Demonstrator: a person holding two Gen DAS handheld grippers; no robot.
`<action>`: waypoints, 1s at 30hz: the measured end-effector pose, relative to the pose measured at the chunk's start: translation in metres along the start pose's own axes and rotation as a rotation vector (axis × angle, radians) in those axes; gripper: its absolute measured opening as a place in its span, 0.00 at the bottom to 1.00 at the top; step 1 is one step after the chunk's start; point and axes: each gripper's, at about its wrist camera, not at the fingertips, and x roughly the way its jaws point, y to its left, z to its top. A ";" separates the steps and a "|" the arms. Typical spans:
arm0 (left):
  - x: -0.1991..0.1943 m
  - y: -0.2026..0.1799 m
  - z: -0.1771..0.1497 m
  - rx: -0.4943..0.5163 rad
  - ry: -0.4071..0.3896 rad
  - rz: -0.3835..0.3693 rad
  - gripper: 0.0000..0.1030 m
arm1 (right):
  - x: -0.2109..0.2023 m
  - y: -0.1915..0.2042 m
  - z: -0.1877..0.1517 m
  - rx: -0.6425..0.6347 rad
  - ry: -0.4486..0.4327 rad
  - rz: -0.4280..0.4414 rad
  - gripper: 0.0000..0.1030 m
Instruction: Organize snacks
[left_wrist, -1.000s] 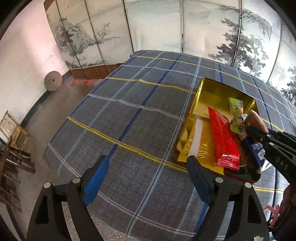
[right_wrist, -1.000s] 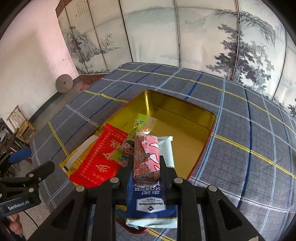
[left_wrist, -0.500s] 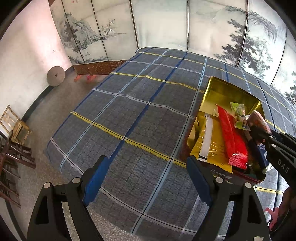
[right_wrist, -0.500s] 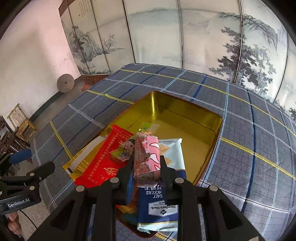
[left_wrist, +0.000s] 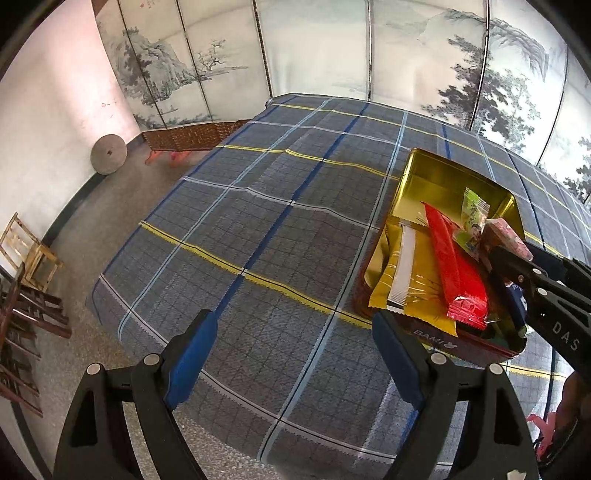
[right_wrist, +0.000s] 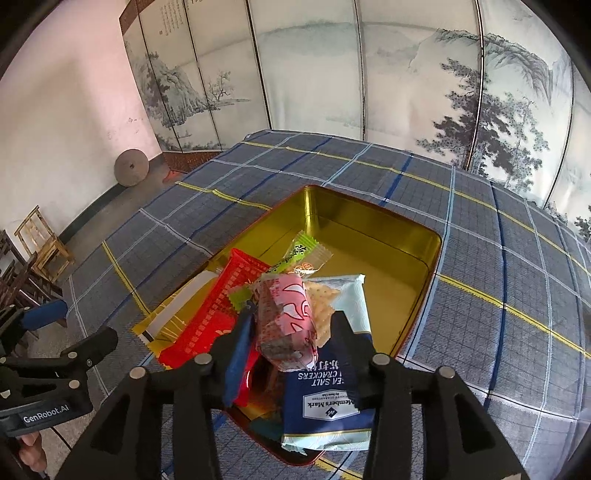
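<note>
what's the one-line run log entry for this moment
right gripper: opening, pink snack between fingers | over gold tin | left gripper: open, empty

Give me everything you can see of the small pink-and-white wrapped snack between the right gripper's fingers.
The small pink-and-white wrapped snack is a blocky packet in crinkly, glossy film, pink with white curved markings and a crimped, darker lower end. It sits tilted between the fingers of the right gripper, whose jaws are opening, with a gap visible on both sides. It lies over the blue-and-white sea salt cracker packet, inside the gold rectangular tin, with the red packet to its left. Whether it still touches a pad is unclear.
</note>
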 end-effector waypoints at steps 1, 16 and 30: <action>-0.001 -0.001 0.000 0.002 -0.001 0.000 0.81 | -0.001 0.000 0.000 0.001 -0.003 -0.001 0.46; -0.009 -0.010 -0.003 0.022 -0.012 -0.008 0.84 | -0.032 -0.005 -0.010 0.011 -0.034 -0.039 0.66; -0.017 -0.022 -0.004 0.045 -0.022 -0.014 0.85 | -0.051 -0.008 -0.032 0.018 -0.013 -0.053 0.79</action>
